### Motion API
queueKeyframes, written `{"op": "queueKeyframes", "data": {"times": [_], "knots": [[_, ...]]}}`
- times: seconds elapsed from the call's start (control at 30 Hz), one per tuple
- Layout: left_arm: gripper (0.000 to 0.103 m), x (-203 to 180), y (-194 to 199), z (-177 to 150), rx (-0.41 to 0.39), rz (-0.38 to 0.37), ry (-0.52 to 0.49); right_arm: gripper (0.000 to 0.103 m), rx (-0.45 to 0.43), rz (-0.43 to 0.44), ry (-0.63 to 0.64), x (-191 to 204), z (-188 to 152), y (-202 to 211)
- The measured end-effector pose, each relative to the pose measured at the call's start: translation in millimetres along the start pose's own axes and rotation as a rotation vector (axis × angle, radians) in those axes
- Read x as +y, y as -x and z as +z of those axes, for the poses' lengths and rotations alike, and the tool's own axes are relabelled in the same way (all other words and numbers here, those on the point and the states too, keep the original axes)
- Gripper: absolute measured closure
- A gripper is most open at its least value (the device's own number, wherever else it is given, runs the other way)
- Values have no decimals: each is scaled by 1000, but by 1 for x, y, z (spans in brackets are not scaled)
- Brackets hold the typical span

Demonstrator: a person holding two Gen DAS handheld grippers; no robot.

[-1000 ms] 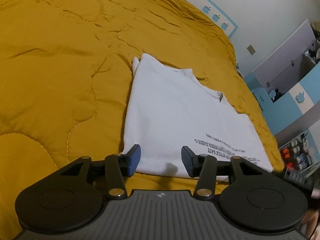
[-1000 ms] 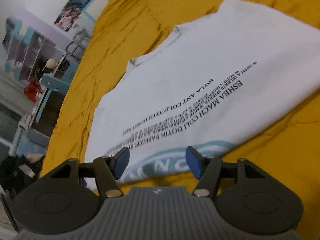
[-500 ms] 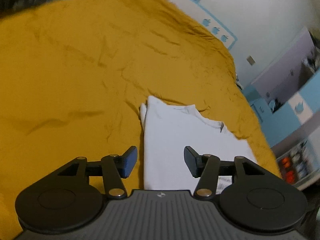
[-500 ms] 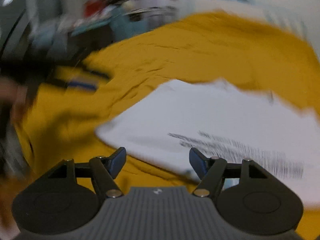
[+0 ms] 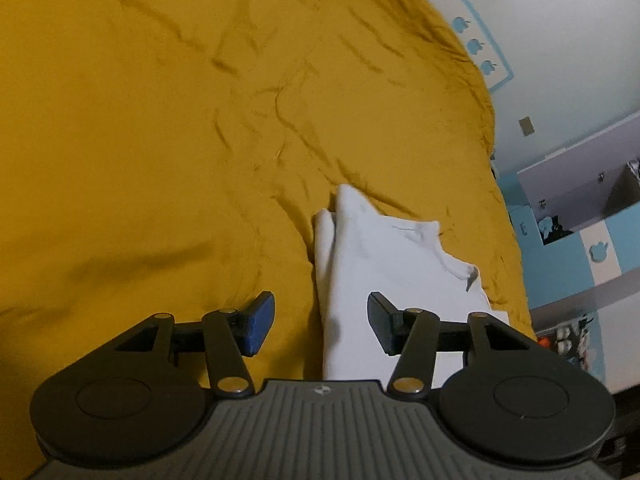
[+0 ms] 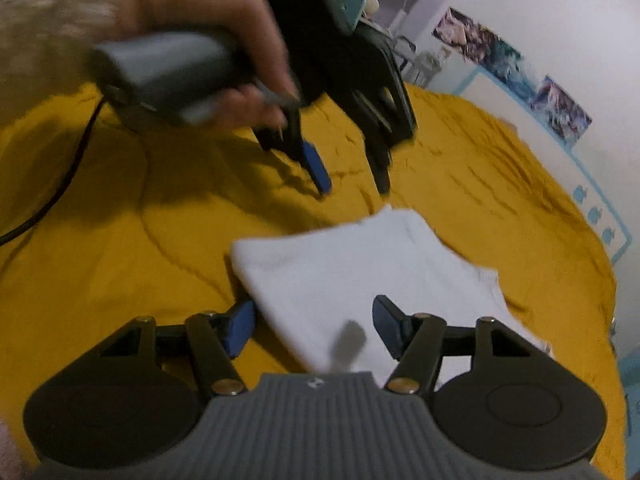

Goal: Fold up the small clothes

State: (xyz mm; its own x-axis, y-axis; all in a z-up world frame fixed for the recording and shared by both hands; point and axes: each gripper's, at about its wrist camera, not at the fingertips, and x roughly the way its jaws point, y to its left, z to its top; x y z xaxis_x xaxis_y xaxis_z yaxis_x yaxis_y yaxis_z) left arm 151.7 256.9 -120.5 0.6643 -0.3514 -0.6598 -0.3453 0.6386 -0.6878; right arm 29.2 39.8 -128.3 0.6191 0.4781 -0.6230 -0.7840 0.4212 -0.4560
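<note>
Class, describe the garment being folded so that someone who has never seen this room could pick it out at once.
Start at the big mustard-yellow quilt covering the bed. On it lies a white T-shirt, folded flat, just ahead of both open grippers. It is the only white thing on the yellow.

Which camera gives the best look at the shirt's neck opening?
The left wrist view: the white shirt's collar shows sharply at its right edge. The right wrist view shows the shirt blurred, with no collar discernible.
</note>
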Motion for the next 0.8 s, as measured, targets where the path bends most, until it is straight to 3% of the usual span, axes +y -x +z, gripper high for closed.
{"op": "queueKeyframes", "data": {"times": [0.33,0.6,0.67,0.7,0.77,0.8], "knots": [[41,4,-66,28,75,-137,81,41,-36,-21,-9,8,5,-16],[41,0,-99,38,102,-148,111,38,-54,-14,-27,-5,2,-24],[49,-3,-100,37,88,-166,94,40,-56,-10,-27,-6,2,-24],[53,-6,-100,35,78,-167,72,47,-61,-4,-20,-5,2,-24],[74,-10,-100,30,63,-161,21,74,-65,32,10,-1,1,-21],[78,-10,-100,29,62,-159,15,92,-62,40,25,2,0,-21]]}}
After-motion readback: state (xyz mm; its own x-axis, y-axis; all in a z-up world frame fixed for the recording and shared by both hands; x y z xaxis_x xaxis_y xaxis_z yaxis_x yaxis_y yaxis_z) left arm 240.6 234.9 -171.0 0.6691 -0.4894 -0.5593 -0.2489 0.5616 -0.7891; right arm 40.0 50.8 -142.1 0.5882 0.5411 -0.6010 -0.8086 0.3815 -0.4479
